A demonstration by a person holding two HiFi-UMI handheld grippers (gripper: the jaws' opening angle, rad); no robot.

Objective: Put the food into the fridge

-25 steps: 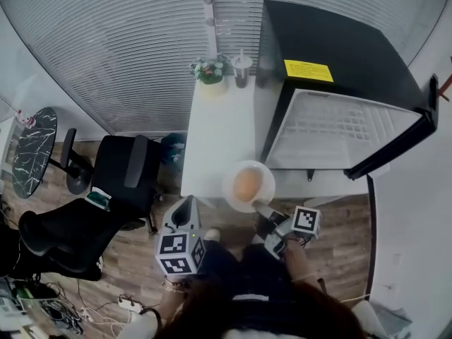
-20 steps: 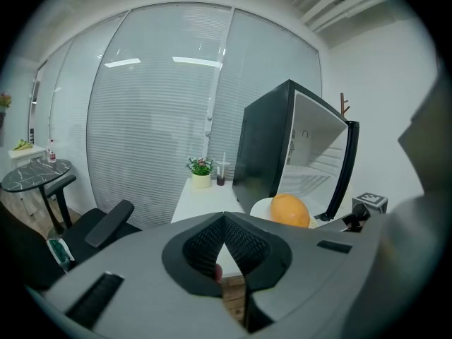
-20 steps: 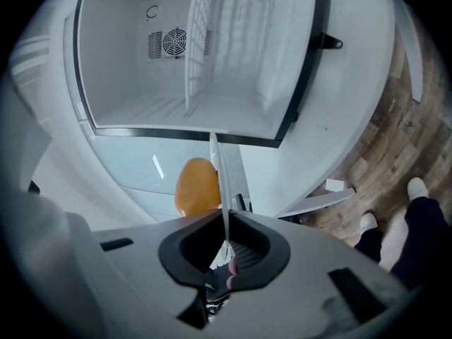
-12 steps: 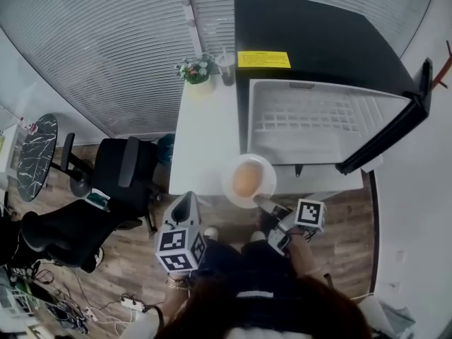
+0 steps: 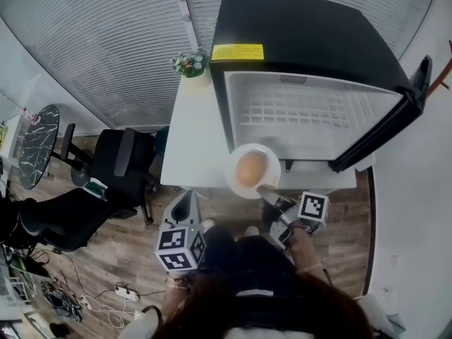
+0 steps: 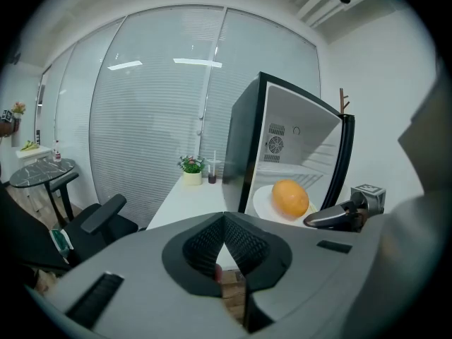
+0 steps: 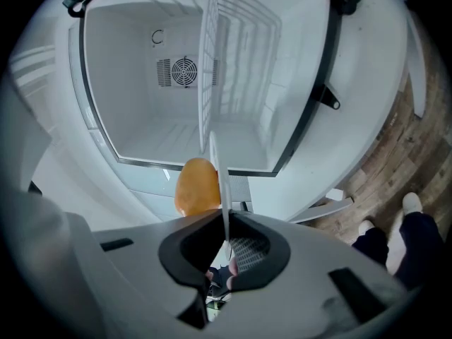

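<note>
A white plate [image 5: 236, 184] carries a round orange piece of food [image 5: 251, 168]. My right gripper [image 5: 265, 191] is shut on the plate's near rim and holds it just in front of the open black fridge [image 5: 304, 34], at its lower edge. In the right gripper view the plate [image 7: 215, 147] shows edge-on, the food [image 7: 196, 186] to its left, and the white fridge interior [image 7: 169, 129] lies behind. My left gripper [image 5: 185, 202] hangs left of the plate, shut and holding nothing. The left gripper view shows the food [image 6: 289, 198] and the right gripper [image 6: 332, 217].
The fridge door [image 5: 409, 115] stands open to the right. A white table [image 5: 191, 143] left of the fridge bears a small plant [image 5: 189, 63]. Black office chairs [image 5: 116, 168] and a round marble table [image 5: 32, 143] stand at left. A person's shoe [image 7: 411, 203] is on the wood floor.
Both grippers and the plate have moved right and toward the fridge. The plate now sits in front of the fridge opening instead of over the table's edge.
</note>
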